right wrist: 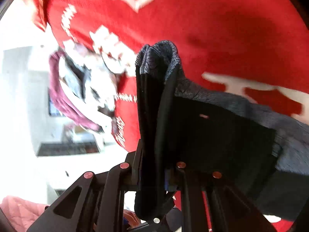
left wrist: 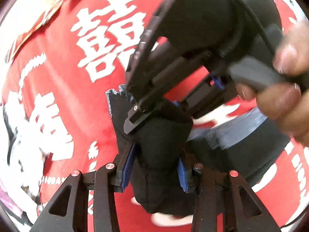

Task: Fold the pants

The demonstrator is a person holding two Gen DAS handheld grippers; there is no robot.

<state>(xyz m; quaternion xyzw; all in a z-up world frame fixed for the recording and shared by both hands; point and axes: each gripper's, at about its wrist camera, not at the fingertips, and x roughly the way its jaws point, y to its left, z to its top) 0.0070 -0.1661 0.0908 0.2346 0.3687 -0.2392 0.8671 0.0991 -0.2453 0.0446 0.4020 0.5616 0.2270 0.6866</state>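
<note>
Two grippers, one bunch of dark fabric, and both have a bite on it. Left gripper (left wrist: 154, 166) first: its blue-padded fingers (left wrist: 128, 166) are clenched on a thick wad of the pants (left wrist: 162, 141), black cloth bulging up between the jaws and spilling down below them. Just ahead of its fingertips, the right gripper (left wrist: 133, 123) comes in from the upper right, its tip touching the same bundle. A hand (left wrist: 285, 89) wraps that gripper's handle off to the right, fingers curled round the grip.

Over to the right wrist view: the right gripper (right wrist: 154, 116) has its jaws pinched nearly together on a folded edge of the pants (right wrist: 222, 131), with a blue-grey ribbed hem poking out past the fingertips. More fabric drapes away to the right of the claw, a dark panel with a grey textured band behind it.

Beneath everything lies a red cloth (left wrist: 58, 58) printed with large white characters, spread wide behind both claws. To the left of the right claw there is a maroon and white heap (right wrist: 77, 89), possibly more clothing, though the blur makes it hard to tell.
</note>
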